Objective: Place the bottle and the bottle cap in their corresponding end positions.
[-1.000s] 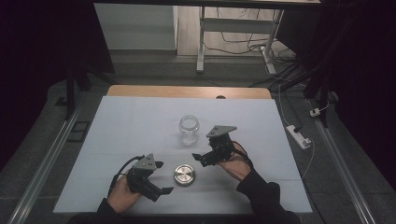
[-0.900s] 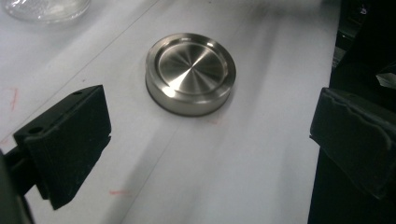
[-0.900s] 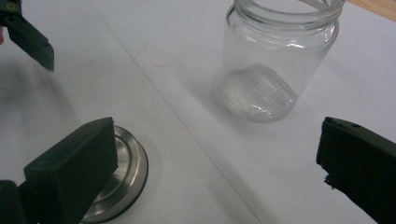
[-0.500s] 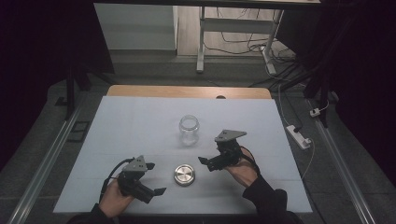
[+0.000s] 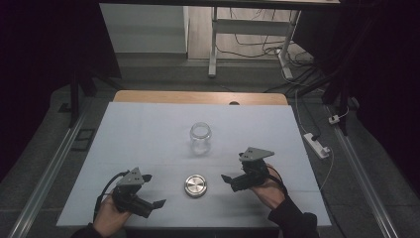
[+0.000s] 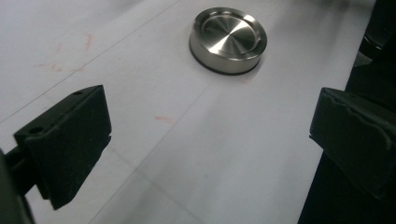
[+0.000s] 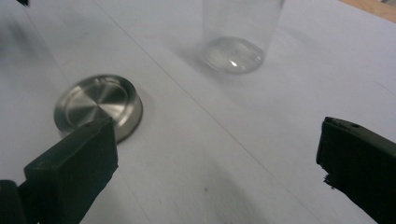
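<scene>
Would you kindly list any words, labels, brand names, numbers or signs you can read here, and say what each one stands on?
None can be read.
Metal lid: plain brushed steel, no marking.
Glass jar: clear, no label.
Table: faint reddish smudges, no writing.
Left hand-held gripper and right hand-held gripper: no legible print.

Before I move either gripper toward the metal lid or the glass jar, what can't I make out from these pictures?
- Glass jar: its mouth and upper wall are cut off by the top edge of the right gripper view.
- Jar in the high view: too small to tell whether the rim is threaded.
- Metal lid: its near edge sits behind the right gripper's jaw.
- Lid underside: hidden, it lies flat on the table.
</scene>
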